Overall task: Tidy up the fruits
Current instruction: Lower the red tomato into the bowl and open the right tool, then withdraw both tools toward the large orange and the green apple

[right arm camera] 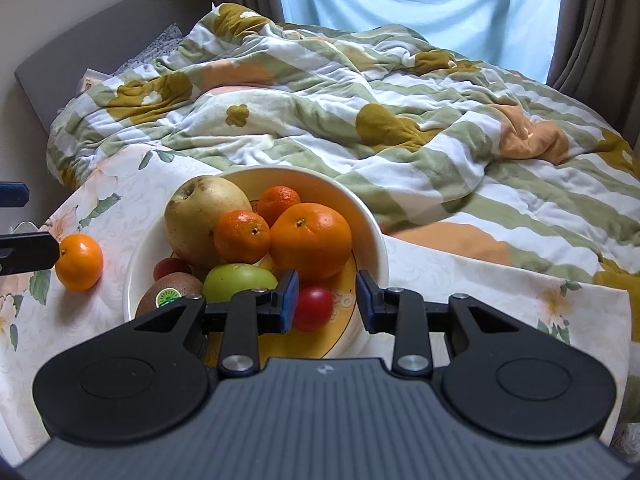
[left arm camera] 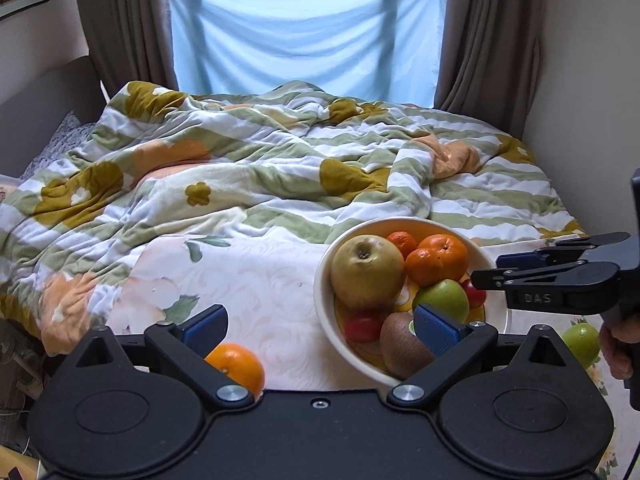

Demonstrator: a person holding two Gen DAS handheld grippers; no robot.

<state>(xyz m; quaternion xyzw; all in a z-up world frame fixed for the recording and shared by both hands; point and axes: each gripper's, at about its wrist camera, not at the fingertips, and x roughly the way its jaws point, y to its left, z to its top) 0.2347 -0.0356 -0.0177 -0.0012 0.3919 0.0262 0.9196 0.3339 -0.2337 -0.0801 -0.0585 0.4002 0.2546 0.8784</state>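
Already in the bowl: a large yellowish apple (right arm camera: pixel 200 216), a big orange (right arm camera: pixel 310 240), two small mandarins (right arm camera: pixel 242 236), a green apple (right arm camera: pixel 240 282), a kiwi (right arm camera: pixel 170 292) with a green sticker, and two small red fruits (right arm camera: pixel 314 308).
Bowl: white bowl (right arm camera: pixel 376 248) with a yellow inside, standing on the pale floral sheet (right arm camera: pixel 460 280) near the bed's front edge.
Loose orange: a single loose orange (right arm camera: pixel 79 262) lies on the sheet just left of the bowl, apart from its rim.
Loose green fruit: in the left wrist view a green fruit (left arm camera: pixel 582 344) lies on the sheet to the right of the bowl, near the person's hand (left arm camera: pixel 618 348).
Left gripper: the left gripper (left arm camera: pixel 320 330) has its blue-padded fingers spread wide with nothing between the pads; the loose orange shows just under its left finger, the kiwi behind its right one. From the right wrist view its finger tip is just beside the orange; whether it touches it I cannot tell.
Right gripper: the right gripper (right arm camera: pixel 327 304) hangs over the bowl's near right side, fingers parted by only a narrow gap and gripping nothing; one red fruit shows below, partly behind the left pad.
Bedding: a rumpled quilt (right arm camera: pixel 400 92) in green and white stripes with mustard flowers covers the bed behind the bowl.
Background: brown curtains (left arm camera: pixel 120 20) on both sides of a pale blue cloth (left arm camera: pixel 304 20) over the window.
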